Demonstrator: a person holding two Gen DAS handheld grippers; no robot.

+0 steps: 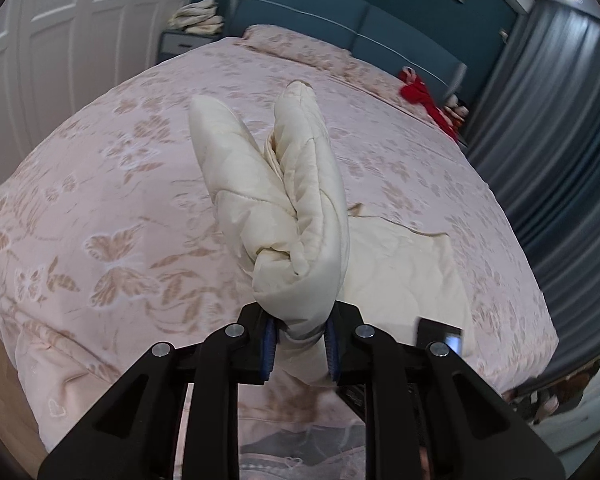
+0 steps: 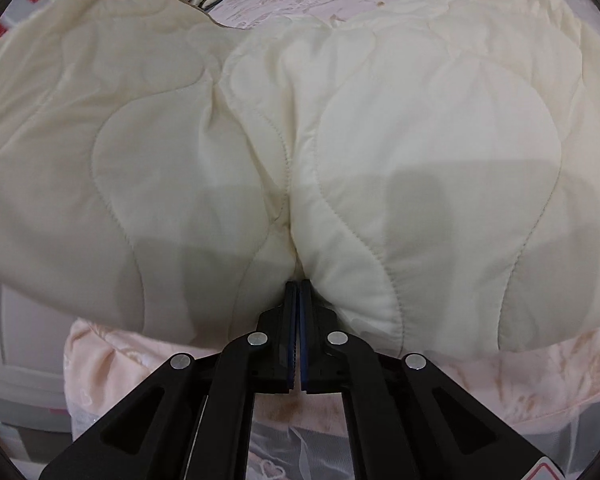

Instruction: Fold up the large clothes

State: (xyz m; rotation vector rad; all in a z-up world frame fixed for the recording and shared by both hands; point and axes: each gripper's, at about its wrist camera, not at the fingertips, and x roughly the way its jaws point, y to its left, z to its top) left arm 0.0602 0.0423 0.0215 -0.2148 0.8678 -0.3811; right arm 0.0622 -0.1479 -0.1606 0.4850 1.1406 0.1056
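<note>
Cream quilted padded garment (image 1: 296,216) rises in bunched folds above a bed (image 1: 100,208) spread with a pink floral cover, its gathered end clenched between the blue pads of the left hand-held gripper (image 1: 300,346). The right hand-held gripper (image 2: 298,308), jaws pressed together, pinches a seam fold of the same garment (image 2: 380,140), which billows across that view. Red clothing (image 1: 424,100) lies near the blue headboard (image 1: 360,20).

My black left gripper (image 1: 300,346) with blue pads holds a cream quilted garment (image 1: 296,208) over the pale pink, tan-flowered bedspread (image 1: 112,208); beyond it, a teal headboard (image 1: 380,28).
</note>
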